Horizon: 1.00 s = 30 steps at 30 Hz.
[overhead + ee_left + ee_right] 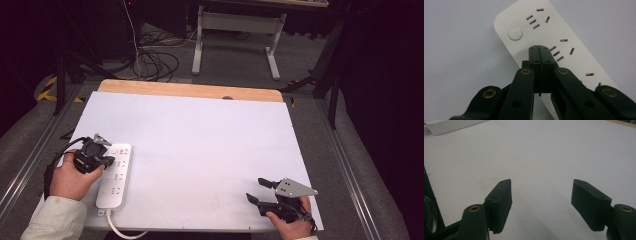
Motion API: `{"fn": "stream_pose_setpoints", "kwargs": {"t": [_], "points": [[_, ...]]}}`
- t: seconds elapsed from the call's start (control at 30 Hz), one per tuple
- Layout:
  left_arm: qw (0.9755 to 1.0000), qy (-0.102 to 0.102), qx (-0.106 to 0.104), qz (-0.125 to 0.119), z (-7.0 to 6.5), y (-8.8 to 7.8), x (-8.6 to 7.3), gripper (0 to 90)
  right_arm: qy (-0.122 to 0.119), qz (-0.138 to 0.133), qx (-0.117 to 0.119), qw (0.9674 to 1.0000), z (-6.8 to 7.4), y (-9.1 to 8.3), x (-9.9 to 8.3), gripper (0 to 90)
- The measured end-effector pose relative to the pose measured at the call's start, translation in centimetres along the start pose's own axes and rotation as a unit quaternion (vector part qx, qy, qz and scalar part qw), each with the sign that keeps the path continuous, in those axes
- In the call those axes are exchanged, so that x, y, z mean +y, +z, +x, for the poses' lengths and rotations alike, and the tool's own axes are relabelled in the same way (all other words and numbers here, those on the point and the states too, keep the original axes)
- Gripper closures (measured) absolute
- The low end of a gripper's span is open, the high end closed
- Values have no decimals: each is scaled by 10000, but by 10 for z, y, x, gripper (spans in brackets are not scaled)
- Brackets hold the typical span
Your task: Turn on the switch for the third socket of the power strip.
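Note:
A white power strip [116, 176] lies lengthwise near the table's left front, its cord [125, 233] trailing off the front edge. My left gripper [106, 161] hovers over the strip's left edge, pointing down. In the left gripper view the jaws are pressed together with nothing between them, their tips [539, 49] over the power strip [554, 32] between its round button [515, 33] and a socket. My right gripper [258, 190] rests low at the table's right front, jaws wide apart and empty [541, 195].
The white table top [200, 145] has a wooden strip [190, 90] along its far edge. Beyond it on the floor stand a desk frame [235, 40] and loose cables [155, 62]. Metal rails run along both sides.

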<state>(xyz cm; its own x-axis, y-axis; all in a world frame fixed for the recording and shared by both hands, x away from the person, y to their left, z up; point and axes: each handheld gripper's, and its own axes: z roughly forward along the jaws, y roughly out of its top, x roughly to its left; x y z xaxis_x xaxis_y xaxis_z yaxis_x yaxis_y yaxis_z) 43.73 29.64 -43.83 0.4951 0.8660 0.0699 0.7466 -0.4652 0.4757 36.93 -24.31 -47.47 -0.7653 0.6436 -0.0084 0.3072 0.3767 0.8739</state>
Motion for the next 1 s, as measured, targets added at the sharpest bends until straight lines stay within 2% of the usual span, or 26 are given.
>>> {"fn": "stream_pose_setpoints", "kwargs": {"t": [0.13,0.33,0.63,0.73,1.0], "points": [[10000,29,22,8,0,0,0,900,-4,2,-1,10000,0,0,0,333],[9998,-114,-123,-54,3,1,-2,900,0,-13,9,10000,0,0,0,332],[10000,66,31,-7,0,1,-1,900,-5,-10,5,10000,0,0,0,332],[10000,25,5,10,-1,2,-1,900,-6,-8,4,10000,0,0,0,332],[9999,55,112,-9,-5,3,3,900,0,-6,4,10000,0,0,0,332]]}}
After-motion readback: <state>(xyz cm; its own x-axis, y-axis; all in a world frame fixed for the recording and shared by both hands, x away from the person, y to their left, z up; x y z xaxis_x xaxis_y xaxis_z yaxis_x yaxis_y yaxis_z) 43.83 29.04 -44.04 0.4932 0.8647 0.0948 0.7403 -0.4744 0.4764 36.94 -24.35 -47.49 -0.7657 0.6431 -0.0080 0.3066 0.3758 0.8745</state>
